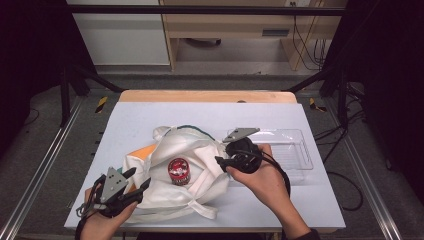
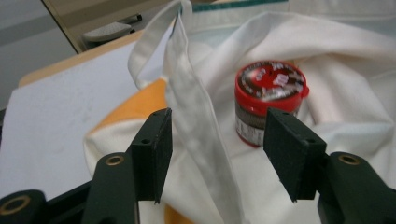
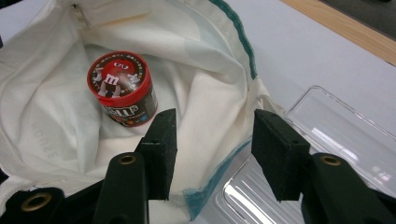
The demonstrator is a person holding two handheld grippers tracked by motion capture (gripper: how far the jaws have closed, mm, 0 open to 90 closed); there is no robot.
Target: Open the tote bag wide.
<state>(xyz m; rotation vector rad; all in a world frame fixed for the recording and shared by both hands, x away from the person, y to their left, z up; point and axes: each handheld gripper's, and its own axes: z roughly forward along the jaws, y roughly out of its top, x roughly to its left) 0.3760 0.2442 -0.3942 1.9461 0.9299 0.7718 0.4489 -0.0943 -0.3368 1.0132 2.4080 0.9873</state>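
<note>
White cloth bag [image 1: 200, 150] with teal trim and orange patch; red-lidded candy tub [image 1: 178, 171], brown label; clear tray [image 1: 295, 150].

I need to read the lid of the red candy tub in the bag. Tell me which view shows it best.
The right gripper view: the candy tub lies close and sharp inside the white bag, lid print facing the camera. In the left gripper view the tub is near but its lid is blurred. In the high view it is small.

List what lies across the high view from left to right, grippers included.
left gripper → red-lidded jar in the white cloth bag → right gripper → clear plastic tray
</note>
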